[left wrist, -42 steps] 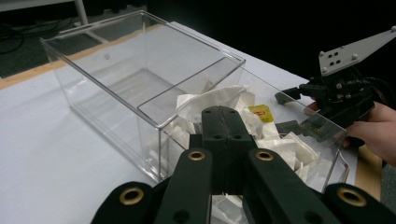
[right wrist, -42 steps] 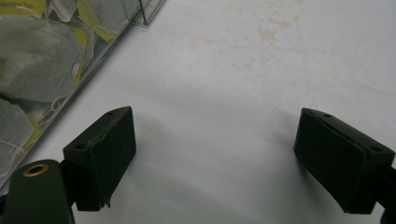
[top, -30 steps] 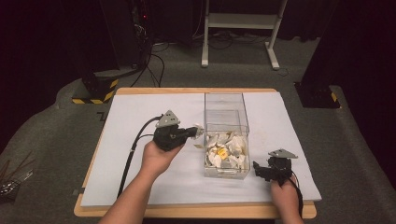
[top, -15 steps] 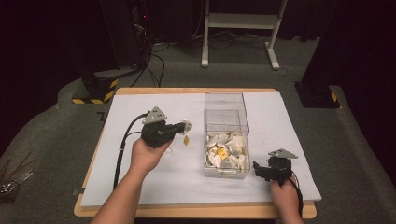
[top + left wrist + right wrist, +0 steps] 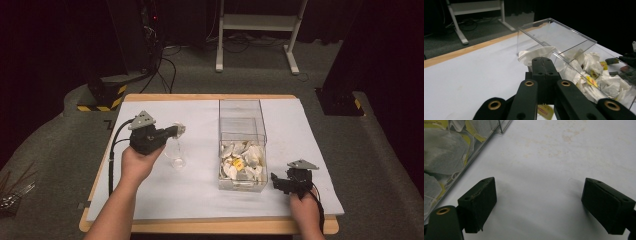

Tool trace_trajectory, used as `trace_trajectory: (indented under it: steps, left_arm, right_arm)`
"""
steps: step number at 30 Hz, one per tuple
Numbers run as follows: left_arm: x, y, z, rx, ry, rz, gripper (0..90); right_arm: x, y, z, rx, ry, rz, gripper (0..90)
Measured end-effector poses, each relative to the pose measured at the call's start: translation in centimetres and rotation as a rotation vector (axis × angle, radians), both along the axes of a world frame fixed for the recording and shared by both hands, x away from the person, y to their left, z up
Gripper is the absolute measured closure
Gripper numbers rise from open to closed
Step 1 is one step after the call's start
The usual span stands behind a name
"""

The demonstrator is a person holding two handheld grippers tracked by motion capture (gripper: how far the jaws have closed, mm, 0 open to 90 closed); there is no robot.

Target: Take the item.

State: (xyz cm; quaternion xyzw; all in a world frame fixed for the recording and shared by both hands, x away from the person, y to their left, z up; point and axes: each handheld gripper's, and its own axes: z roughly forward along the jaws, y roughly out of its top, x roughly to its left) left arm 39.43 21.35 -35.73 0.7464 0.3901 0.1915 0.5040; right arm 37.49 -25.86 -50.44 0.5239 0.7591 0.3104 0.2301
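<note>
High view: your left gripper point(image 5: 176, 131) hangs above the white table cover point(image 5: 200, 190), left of the clear plastic box with two compartments point(image 5: 243, 142). Its tip is over a small clear glass cup point(image 5: 177, 161) that stands upright on the cover.
Left gripper state: the jaws are pressed together on a white paper tea bag point(image 5: 535, 54); you see the bag bulging out past the jaw tips in the left gripper view.
Tea bag place: it is in the air, held at the gripper tip, just above and a little behind the cup, apart from the box.
Tea bag axis: the pouch sticks out forward from the jaws, roughly level, toward the box side. A yellow paper tag point(image 5: 545, 111) hangs under the gripper, so I judge the string runs downward from the pouch. I cannot tell the exact long axis of the pouch, because it is crumpled.
Right gripper state: your right gripper point(image 5: 278, 182) rests low on the cover just beside the near right corner of the box, jaws wide apart, nothing between them.
Box content: the near compartment holds a heap of tea bags point(image 5: 242, 161); the far compartment looks empty.
Done, as I judge: one bag is taken out of the box and brought to the cup.
Left to do: you must lower the bag into the cup and release it; the cup seems empty now.
</note>
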Motion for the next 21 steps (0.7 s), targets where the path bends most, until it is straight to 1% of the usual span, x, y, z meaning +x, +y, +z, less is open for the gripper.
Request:
trace_trajectory:
  steps: [3,7,9,10,11,13,14,15,17,18,19,21]
  left_arm:
    - [0.0,0.7,-0.1,-0.005,0.004,0.015,90.0]
    - [0.0,1.5,-0.4,-0.001,0.008,0.029,90.0]
    - [0.0,1.7,-0.6,0.004,0.012,0.035,90.0]
    - [0.0,1.9,-0.9,0.018,0.016,0.041,90.0]
    - [0.0,1.9,-0.9,0.018,0.016,0.041,90.0]
    - [0.1,2.1,-1.5,0.024,0.026,0.052,90.0]
    - [0.2,2.2,-2.2,0.041,0.041,0.058,90.0]
    - [0.2,2.2,-2.2,0.041,0.041,0.058,90.0]
    - [0.4,2.3,-2.9,0.056,0.054,0.063,90.0]
    - [0.5,2.4,-3.6,0.062,0.072,0.066,90.0]
    - [0.5,2.4,-3.6,0.062,0.072,0.066,90.0]
    - [0.6,2.4,-4.3,0.075,0.087,0.068,90.0]
  right_arm:
    - [0.0,0.0,0.0,0.000,0.000,0.001,12.7]
    - [0.0,0.0,0.0,0.000,0.000,0.001,12.6]
    - [0.0,0.0,0.0,0.000,0.000,0.001,12.6]
    - [0.0,0.0,0.0,0.000,0.000,0.001,12.6]
    - [0.0,0.0,0.0,0.000,0.000,0.001,12.6]
    - [0.0,0.0,0.0,0.000,0.000,0.001,12.6]
    - [0.0,0.0,0.0,0.000,0.000,0.001,12.6]
    - [0.0,0.0,0.0,0.000,0.000,0.001,12.6]
    - [0.0,0.0,0.0,0.000,0.000,0.001,12.6]
    - [0.0,0.0,0.0,0.000,0.000,0.000,12.6]
    - [0.0,0.0,0.0,0.000,0.000,0.000,12.6]
    - [0.0,0.0,0.0,0.000,0.000,0.000,12.7]
